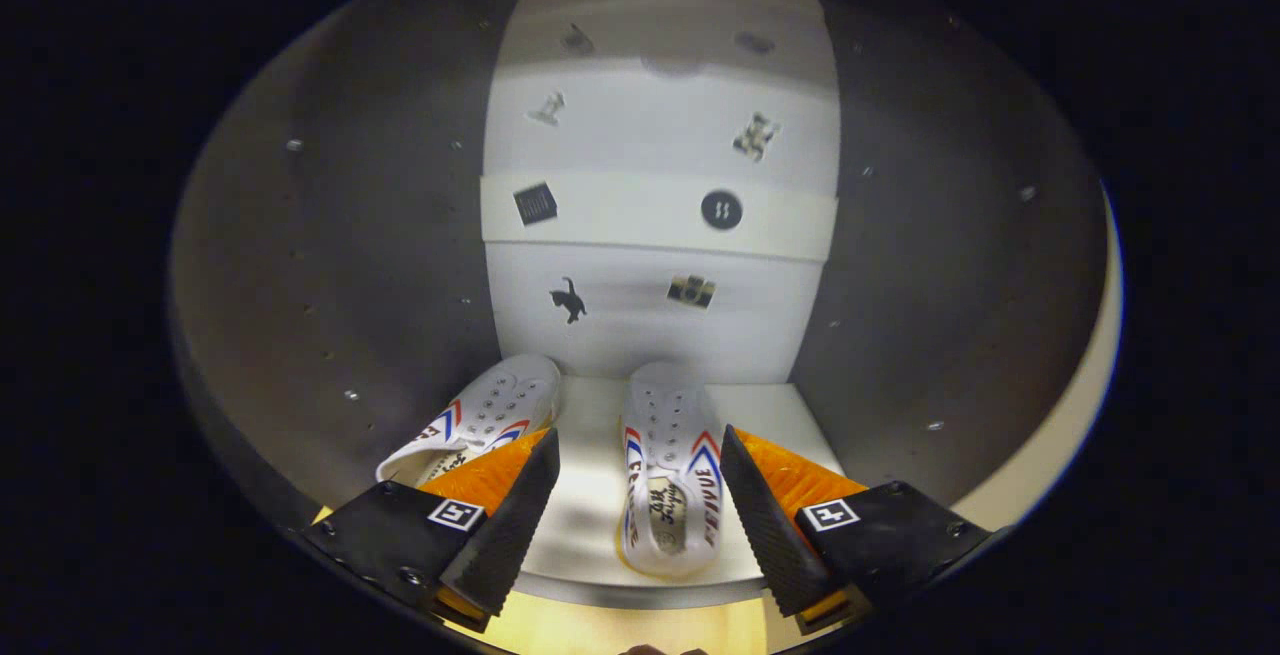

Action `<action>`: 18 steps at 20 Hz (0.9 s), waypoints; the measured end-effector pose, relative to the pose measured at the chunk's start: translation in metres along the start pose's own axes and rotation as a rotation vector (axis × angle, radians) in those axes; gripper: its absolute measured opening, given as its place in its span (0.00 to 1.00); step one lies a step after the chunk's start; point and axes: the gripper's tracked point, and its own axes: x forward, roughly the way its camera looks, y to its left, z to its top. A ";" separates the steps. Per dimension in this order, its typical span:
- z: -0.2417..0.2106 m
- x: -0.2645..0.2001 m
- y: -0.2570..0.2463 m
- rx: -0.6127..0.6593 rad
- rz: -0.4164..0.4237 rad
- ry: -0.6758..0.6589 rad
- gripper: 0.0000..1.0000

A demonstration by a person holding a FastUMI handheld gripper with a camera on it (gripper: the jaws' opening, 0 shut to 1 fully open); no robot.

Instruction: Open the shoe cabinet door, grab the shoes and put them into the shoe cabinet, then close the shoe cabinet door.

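Light falls brightly on the cabinet's far back wall [660, 235] and shelf floor, while both side walls sink into shadow. Fisheye distortion bows the edges; the upper stickers blur.

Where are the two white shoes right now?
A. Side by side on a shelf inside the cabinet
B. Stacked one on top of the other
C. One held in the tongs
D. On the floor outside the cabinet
A: both shoes, the left shoe and the right shoe, lie side by side on the shelf inside the cabinet, toes toward the back wall, and the tongs are open, pressing on neither.
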 end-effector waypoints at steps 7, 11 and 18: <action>-0.004 -0.181 0.014 0.054 0.087 -0.209 0.99; -0.035 -0.276 0.024 0.079 0.191 -0.257 0.99; -0.105 -0.384 -0.017 0.141 0.212 -0.228 0.99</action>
